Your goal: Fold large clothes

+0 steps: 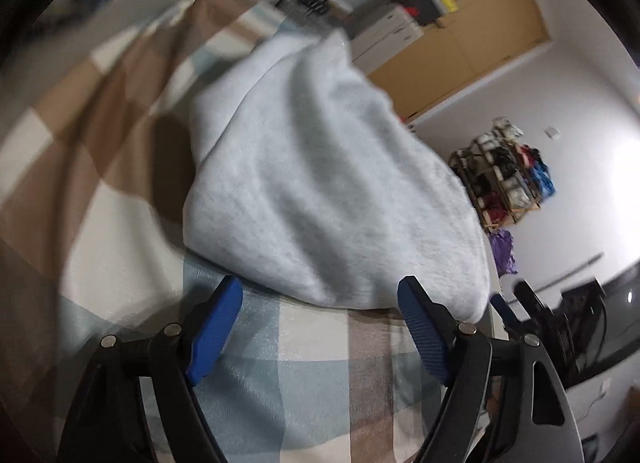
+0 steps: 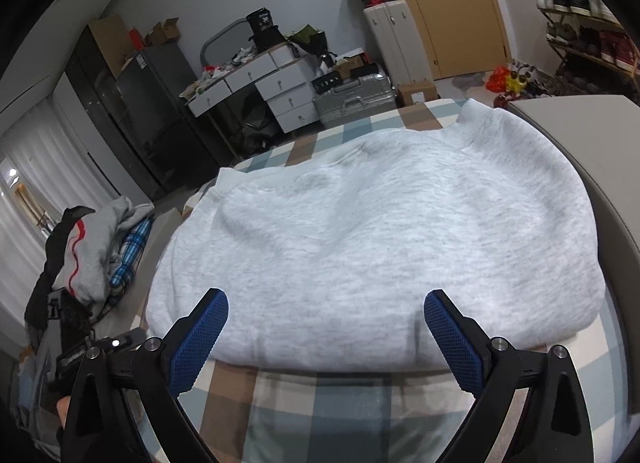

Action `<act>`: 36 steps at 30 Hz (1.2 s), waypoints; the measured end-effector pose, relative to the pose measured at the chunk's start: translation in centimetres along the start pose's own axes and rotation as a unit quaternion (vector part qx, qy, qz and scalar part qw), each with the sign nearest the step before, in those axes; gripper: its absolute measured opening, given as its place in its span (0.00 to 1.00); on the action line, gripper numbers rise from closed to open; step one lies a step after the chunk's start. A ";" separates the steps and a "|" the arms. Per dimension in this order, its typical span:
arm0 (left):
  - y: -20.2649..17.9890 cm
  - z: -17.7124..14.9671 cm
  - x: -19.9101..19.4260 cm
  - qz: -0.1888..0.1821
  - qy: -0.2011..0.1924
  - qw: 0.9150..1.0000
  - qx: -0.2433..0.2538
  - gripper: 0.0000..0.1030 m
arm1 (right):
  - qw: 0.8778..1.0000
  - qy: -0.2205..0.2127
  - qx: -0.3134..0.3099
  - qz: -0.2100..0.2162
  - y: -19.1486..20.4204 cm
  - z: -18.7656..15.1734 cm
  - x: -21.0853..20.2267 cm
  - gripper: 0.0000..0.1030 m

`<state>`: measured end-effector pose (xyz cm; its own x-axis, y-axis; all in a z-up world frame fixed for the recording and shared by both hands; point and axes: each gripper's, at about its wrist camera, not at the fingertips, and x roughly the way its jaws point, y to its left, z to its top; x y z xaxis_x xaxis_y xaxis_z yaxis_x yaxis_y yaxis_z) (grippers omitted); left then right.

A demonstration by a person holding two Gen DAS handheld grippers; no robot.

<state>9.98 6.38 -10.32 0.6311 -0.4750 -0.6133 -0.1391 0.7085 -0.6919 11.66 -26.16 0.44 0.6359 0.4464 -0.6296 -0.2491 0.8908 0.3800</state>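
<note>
A light grey sweatshirt point(image 2: 380, 231) lies folded on a checked bedcover point(image 2: 320, 403), its ribbed collar point(image 2: 472, 119) at the far end. In the right wrist view my right gripper point(image 2: 326, 305) hovers over the near folded edge, jaws wide apart, nothing between the blue pads. The left wrist view is tilted and blurred. There the same sweatshirt point(image 1: 320, 183) fills the middle, and my left gripper point(image 1: 322, 295) stands open just short of its near edge, over the checked bedcover point(image 1: 304, 375), holding nothing. The right gripper's black frame point(image 1: 536, 311) shows at the right.
A pile of clothes point(image 2: 104, 239) lies to the left of the bed. Beyond the bed stand a cluttered white drawer desk point(image 2: 264, 83), a silver suitcase point(image 2: 356, 99), a wooden door point(image 2: 452, 11) and a shoe rack point(image 2: 580, 15). A grey surface point(image 2: 592, 143) borders the bed on the right.
</note>
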 end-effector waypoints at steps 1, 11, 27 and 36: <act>0.1 0.1 0.4 -0.004 0.000 1.000 -0.010 0.73 | 1.000 0.001 0.000 -0.001 -0.1 -0.1 0.0 0.97; -0.7 0.9 0.5 0.030 -0.061 0.997 -0.033 0.73 | 1.000 0.021 -0.004 -0.015 0.1 0.2 1.4 0.97; 1.7 0.9 -2.0 0.083 -0.146 0.983 -0.079 0.56 | 0.996 0.016 -0.085 -0.027 4.6 0.9 2.7 0.97; 2.8 2.5 -1.0 0.123 -0.148 0.980 -0.046 0.65 | 0.997 0.023 -0.076 -0.014 4.5 0.8 3.4 0.97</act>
<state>10.84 10.09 -10.67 0.7619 -0.1144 -0.6376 -0.3745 0.7254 -0.5776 13.31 -20.67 0.52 0.6100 0.4220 -0.6707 -0.3421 0.9037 0.2575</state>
